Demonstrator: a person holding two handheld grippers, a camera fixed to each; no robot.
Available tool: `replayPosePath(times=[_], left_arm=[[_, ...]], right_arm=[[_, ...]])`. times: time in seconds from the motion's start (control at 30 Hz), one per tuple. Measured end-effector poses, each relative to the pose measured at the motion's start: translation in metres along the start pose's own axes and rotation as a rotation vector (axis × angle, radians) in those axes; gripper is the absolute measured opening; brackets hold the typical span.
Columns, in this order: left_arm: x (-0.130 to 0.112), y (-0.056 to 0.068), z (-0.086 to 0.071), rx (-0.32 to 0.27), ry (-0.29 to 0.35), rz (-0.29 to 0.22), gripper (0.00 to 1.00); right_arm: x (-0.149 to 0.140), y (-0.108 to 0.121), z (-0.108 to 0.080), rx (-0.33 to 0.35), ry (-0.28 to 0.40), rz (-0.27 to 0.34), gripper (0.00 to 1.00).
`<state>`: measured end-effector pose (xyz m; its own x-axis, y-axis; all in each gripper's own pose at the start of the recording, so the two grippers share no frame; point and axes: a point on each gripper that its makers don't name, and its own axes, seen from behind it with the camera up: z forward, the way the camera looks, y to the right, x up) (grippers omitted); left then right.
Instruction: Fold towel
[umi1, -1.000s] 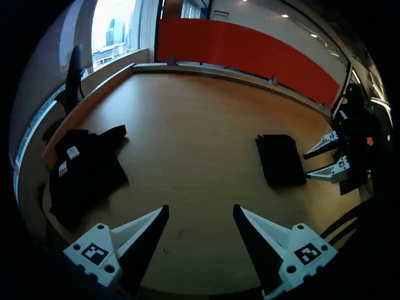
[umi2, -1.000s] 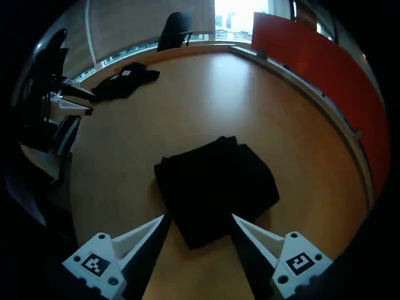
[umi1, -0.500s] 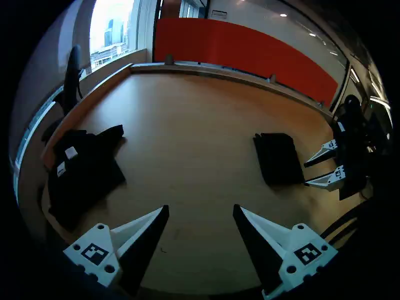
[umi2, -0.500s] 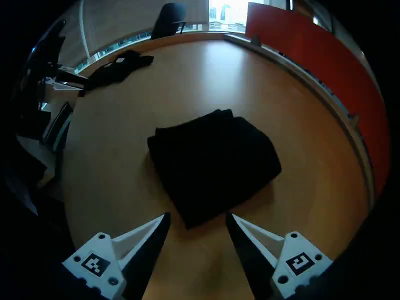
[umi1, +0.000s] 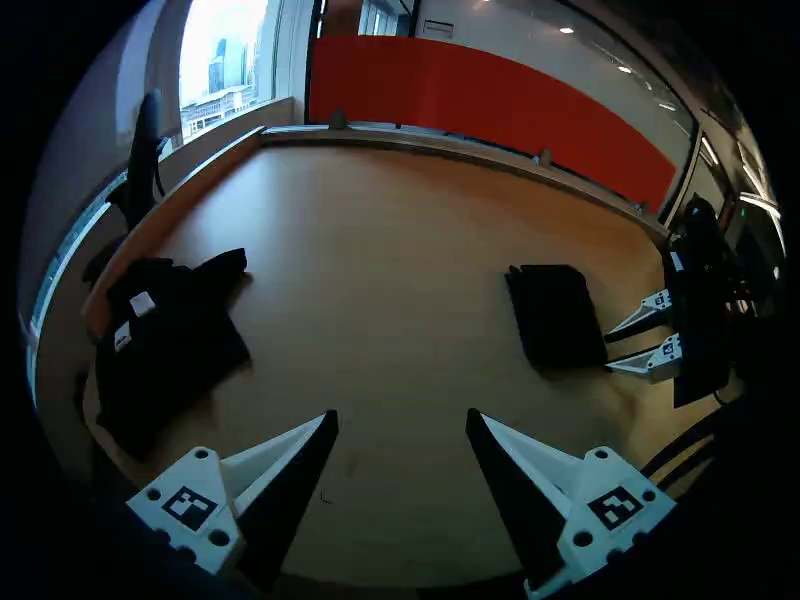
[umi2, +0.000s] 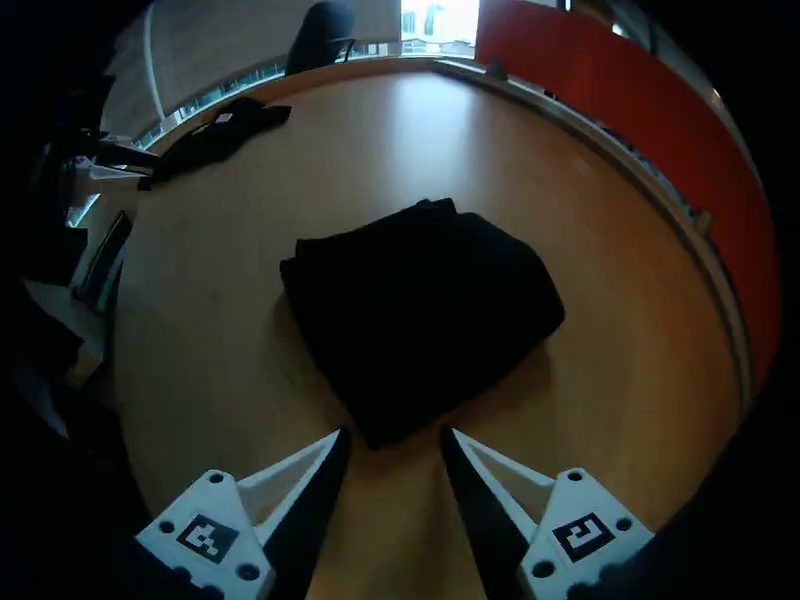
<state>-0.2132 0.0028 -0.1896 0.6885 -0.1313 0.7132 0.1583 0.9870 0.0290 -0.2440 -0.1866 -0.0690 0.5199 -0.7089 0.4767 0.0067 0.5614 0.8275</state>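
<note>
A folded black towel (umi2: 420, 310) lies flat on the wooden table (umi2: 600, 330); it also shows at the right of the left gripper view (umi1: 555, 315). My right gripper (umi2: 395, 432) is low at the towel's near corner. Its fingers are partly closed, with the corner just at the tips and nothing pressed between them. From the left gripper view, the right gripper (umi1: 625, 348) sits at the towel's right edge. My left gripper (umi1: 400, 415) is open over bare table, well away from the towel.
A loose heap of black cloths (umi1: 165, 335) with white tags lies at the table's left edge, also seen in the right gripper view (umi2: 215, 135). An office chair (umi1: 145, 160) stands behind it. A red partition (umi1: 500, 100) runs along the table's far side.
The right gripper's fingers have drawn closer together and it has shifted so the towel's near corner now sits at its tips. The left gripper has hardly moved.
</note>
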Motion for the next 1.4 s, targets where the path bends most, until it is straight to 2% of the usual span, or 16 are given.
replayPosePath(times=[0.23, 0.37, 0.67, 0.7, 0.87, 0.97, 1.4], left_arm=[[0.0, 0.0, 0.0, 0.0, 0.0, 0.001, 0.95], [0.001, 0.0, -0.001, -0.002, 0.003, -0.002, 0.95], [0.001, -0.001, -0.001, 0.0, 0.004, -0.003, 0.95], [0.001, -0.001, -0.001, 0.0, 0.003, -0.003, 0.95], [0.001, -0.001, -0.001, -0.001, 0.003, -0.003, 0.95], [0.001, -0.001, -0.001, -0.001, 0.003, -0.002, 0.95], [0.001, 0.0, -0.001, -0.006, 0.004, 0.0, 0.95]], right_arm=[[-0.004, -0.001, 0.001, -0.007, -0.007, 0.017, 0.46], [-0.007, -0.001, 0.001, -0.015, -0.013, 0.013, 0.43], [-0.006, -0.003, 0.003, -0.015, -0.01, 0.015, 0.42], [-0.006, -0.003, 0.003, -0.015, -0.009, 0.017, 0.4], [-0.006, -0.002, 0.002, -0.019, -0.003, 0.024, 0.18], [-0.006, -0.003, 0.001, -0.02, 0.002, 0.029, 0.09], [0.009, 0.002, -0.009, -0.031, 0.037, 0.037, 0.06]])
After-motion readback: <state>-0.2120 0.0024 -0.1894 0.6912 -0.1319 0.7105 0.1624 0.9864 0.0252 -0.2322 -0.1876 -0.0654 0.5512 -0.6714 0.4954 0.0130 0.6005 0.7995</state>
